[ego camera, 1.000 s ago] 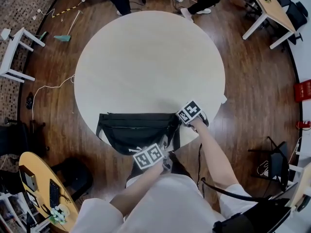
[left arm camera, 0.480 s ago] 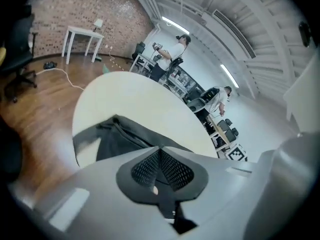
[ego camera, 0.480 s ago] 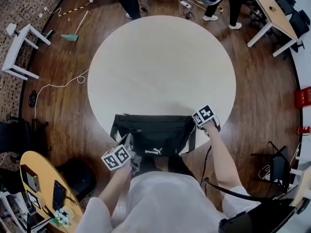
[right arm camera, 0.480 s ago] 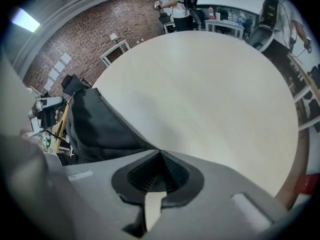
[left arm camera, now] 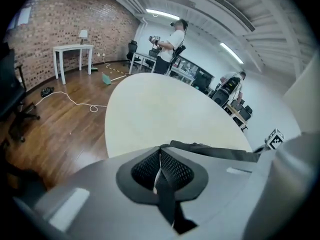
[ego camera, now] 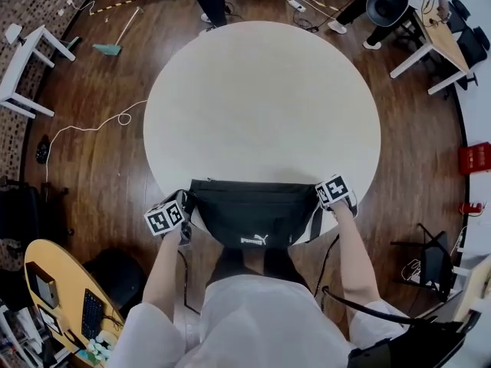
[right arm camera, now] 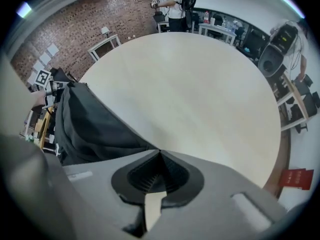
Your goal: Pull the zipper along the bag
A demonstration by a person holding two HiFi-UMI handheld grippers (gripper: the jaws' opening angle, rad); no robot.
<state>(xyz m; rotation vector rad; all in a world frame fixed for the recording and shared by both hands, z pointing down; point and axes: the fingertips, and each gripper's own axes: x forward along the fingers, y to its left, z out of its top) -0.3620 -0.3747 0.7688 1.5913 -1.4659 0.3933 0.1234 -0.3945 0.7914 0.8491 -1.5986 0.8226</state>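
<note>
Our left tongs (left arm camera: 160, 151) have slid from the middle of the black bag (ego camera: 253, 213) out to its left end. They are shut tight on a thin dark strip (left arm camera: 166, 189), which we think is the zipper tab. Our right tongs (right arm camera: 159, 156) are shut on the bag's right end. So the pull looks about done. The bag lies at the near edge of a round pale table (ego camera: 261, 98). Around it we see a brown wood floor (ego camera: 84, 182) and a brick wall (left arm camera: 55, 29).

place: open-plan office | evidence: brick wall (left arm camera: 55, 29), wood floor (ego camera: 92, 167), white desk (left arm camera: 74, 46), office chair (left arm camera: 12, 99), ceiling strip lights (left arm camera: 161, 14)
</note>
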